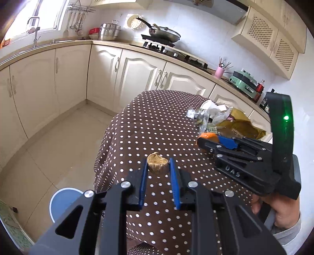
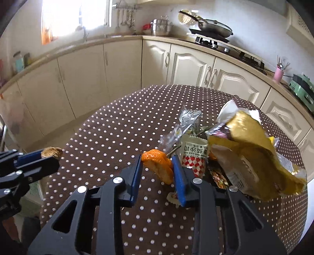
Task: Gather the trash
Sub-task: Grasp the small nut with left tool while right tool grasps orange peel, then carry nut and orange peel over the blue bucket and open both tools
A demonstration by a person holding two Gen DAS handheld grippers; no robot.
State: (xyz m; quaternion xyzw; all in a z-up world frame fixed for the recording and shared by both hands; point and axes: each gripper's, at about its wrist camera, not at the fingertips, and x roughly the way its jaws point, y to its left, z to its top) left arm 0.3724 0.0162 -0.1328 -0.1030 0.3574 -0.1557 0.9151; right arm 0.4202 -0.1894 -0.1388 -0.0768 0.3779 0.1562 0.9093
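While your left gripper (image 1: 158, 168) holds its blue pads pinched on a brown, fibrous scrap (image 1: 157, 162) lifted above the cloth, your right gripper (image 2: 157, 166) has its pads against an orange peel (image 2: 158, 165) — one on each side of it, gripping it at the near edge of the heap. Both work over a table (image 1: 149, 125) draped in a brown cloth with white dots, its rounded edge falling toward a pale tiled floor (image 1: 64, 137). On the right half of the cloth lies the remaining trash: a large gold wrapper (image 2: 253, 145), a small packet with a red-and-white check (image 2: 194, 155), crinkled clear film (image 2: 186, 119) and a bit of white paper (image 2: 228, 108), all piled touching one another. A small pale scrap (image 2: 172, 197) sits on the cloth just under your right pad. Beside the table on the floor, low at your left, stands a round blue-rimmed bin (image 1: 65, 202). Cream cabinets (image 1: 137, 72) wrap the room beneath a tan counter (image 1: 109, 44); on it you can see a gas hob (image 1: 166, 50) with a lidded pan (image 1: 164, 34), a steel pot (image 1: 109, 31), a pink utensil cup (image 1: 219, 72) and a green appliance (image 1: 245, 83). Bright light comes through the window (image 1: 35, 13) over the tap (image 1: 35, 29) — your right hand (image 1: 282, 209), in a grey sleeve, shows at the edge.
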